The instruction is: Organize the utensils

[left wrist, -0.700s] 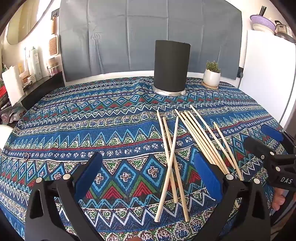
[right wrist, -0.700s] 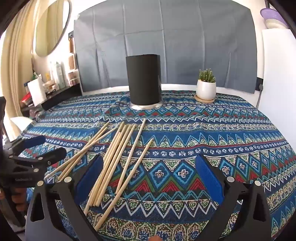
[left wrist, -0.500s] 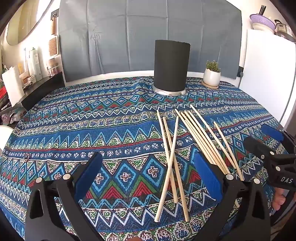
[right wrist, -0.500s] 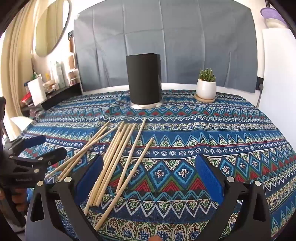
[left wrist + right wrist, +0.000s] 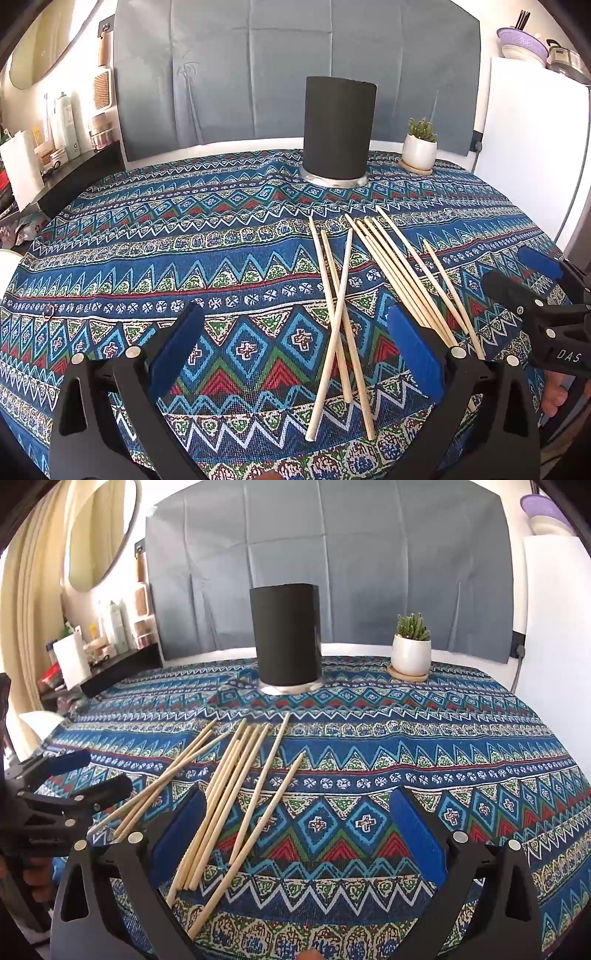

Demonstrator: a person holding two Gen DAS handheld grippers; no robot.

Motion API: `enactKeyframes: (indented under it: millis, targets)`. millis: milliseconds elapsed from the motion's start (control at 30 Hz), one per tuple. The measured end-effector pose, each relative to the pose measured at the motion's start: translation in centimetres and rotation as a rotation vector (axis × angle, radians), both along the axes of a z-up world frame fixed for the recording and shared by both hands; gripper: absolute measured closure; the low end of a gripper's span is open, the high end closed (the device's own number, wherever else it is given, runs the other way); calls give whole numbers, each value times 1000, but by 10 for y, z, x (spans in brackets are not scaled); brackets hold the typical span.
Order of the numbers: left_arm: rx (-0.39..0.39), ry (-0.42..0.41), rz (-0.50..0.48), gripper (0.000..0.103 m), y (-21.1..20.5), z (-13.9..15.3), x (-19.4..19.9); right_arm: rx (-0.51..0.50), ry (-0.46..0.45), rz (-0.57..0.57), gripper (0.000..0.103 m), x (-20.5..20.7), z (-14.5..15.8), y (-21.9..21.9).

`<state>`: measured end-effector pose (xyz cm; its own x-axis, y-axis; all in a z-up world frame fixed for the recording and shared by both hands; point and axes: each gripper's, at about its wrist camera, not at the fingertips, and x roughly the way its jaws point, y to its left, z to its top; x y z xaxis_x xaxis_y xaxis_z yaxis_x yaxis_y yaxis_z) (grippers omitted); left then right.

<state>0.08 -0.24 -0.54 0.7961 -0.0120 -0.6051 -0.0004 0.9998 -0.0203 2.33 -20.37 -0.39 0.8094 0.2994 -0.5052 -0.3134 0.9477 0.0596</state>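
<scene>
We see the worktop [image 5: 155,258] with the black holder [image 5: 338,129] at its far side; all the chopsticks [image 5: 391,280] lie loose near us, none visibly stowed. Our left gripper [image 5: 295,350] and right gripper [image 5: 299,834] have fingers wide, holding nothing.

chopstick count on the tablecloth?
9 chopsticks, maybe 10: three crossed at left, a tight bunch of four in the middle, two loose at right. The bunch may hide one.
</scene>
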Motion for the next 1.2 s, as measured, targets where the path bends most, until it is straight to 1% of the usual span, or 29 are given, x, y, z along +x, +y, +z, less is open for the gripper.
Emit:
enactKeyframes:
  millis: [200, 467, 1200]
  targets:
    - [-9, 6, -8, 6, 1, -2, 0, 0, 7, 1, 8, 2, -1, 0]
    - [2, 6, -15, 6, -2, -3, 0, -11, 3, -3, 8, 2, -2, 1]
    - [2, 21, -39, 6, -4, -3, 3, -19, 7, 0, 8, 1, -3, 3]
